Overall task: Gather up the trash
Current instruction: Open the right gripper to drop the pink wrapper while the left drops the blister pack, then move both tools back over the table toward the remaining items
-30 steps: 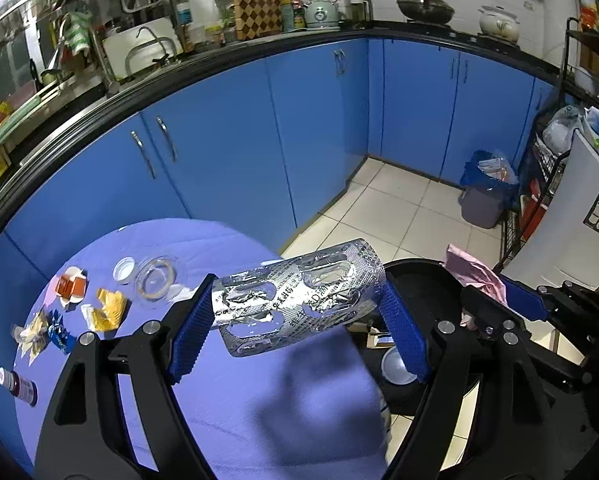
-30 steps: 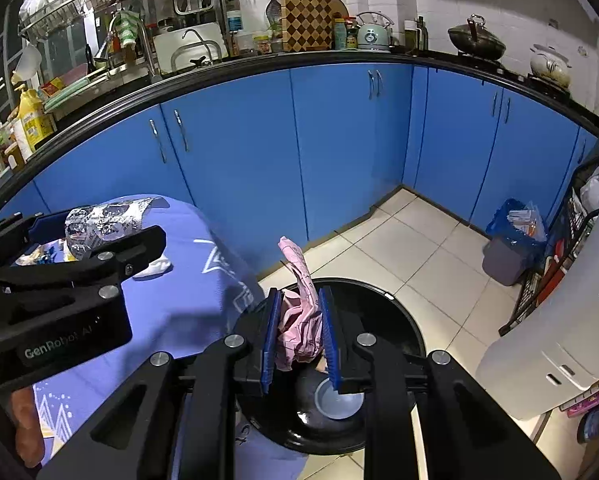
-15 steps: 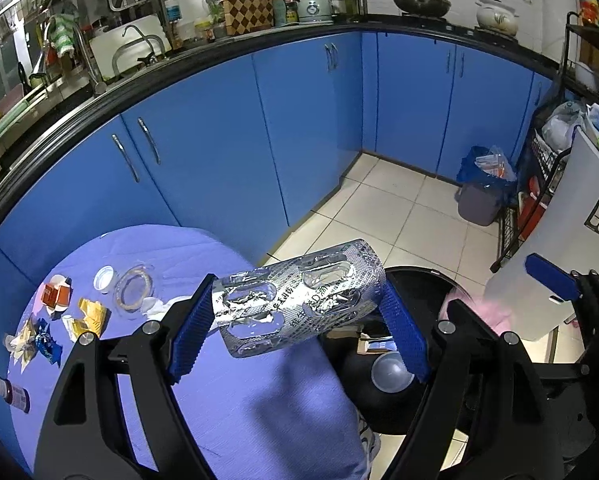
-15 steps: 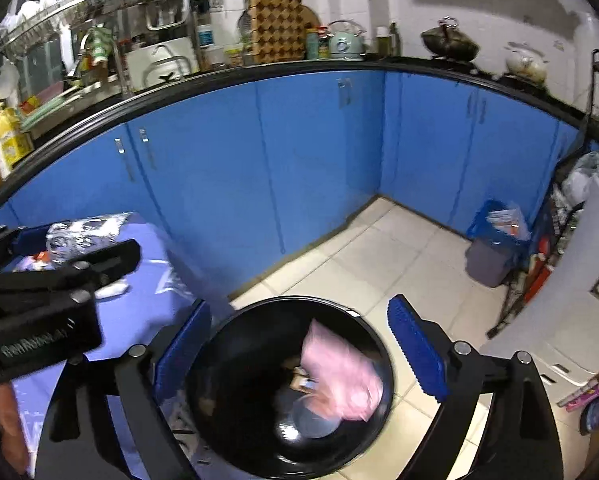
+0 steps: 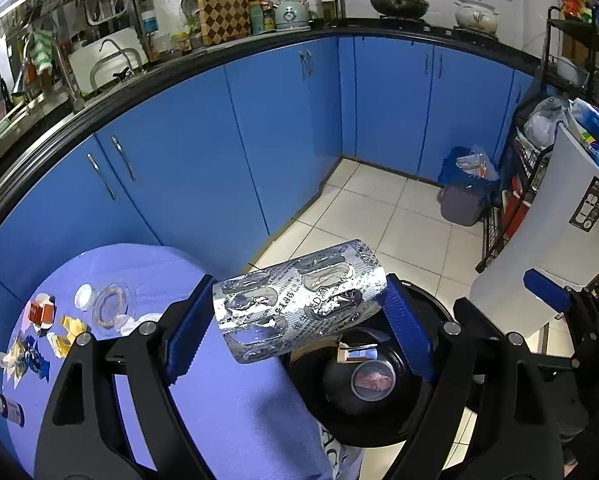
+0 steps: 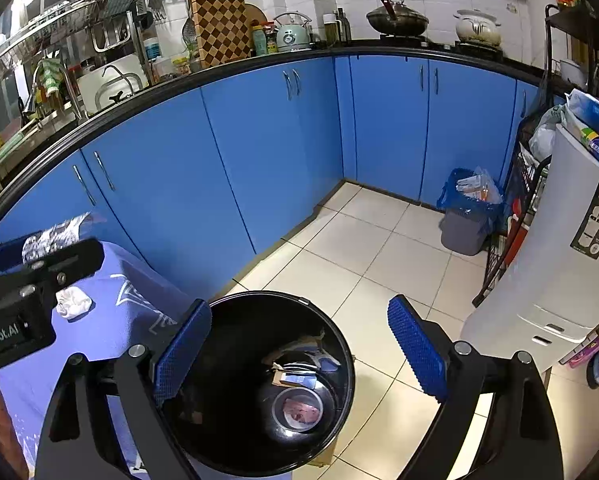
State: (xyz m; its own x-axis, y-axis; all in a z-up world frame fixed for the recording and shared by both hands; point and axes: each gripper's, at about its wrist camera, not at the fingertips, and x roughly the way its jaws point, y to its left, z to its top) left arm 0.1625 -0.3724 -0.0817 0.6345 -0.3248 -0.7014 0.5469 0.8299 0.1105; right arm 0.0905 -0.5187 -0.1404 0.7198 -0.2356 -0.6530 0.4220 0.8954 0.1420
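A silver blister pack [image 5: 299, 308] spans my left gripper [image 5: 299, 280], whose jaws are opening while both blue pads still touch its ends. It hangs over the table edge beside the black bin [image 5: 431, 304]. My right gripper [image 6: 299, 302] stands open and empty above the bin [image 6: 339, 344]. A pink wrapper [image 6: 301, 408] lies at the bin's bottom with other scraps. On the purple table [image 5: 239, 408] remain an orange wrapper [image 5: 41, 312], yellow wrappers [image 5: 65, 336], a blue wrapper [image 5: 33, 358], a clear lid [image 5: 109, 308] and a crumpled white tissue [image 6: 73, 302].
Blue cabinets [image 5: 259, 140] curve behind the table. A grey bin with a blue bag [image 5: 463, 196] stands on the tiled floor by a wire rack. A tall white appliance [image 5: 559, 240] is at the right. A small bottle [image 5: 7, 408] lies at the table's left edge.
My right gripper opened and the pink wrapper dropped into the black bin. My left gripper carried the blister pack sideways toward the bin.
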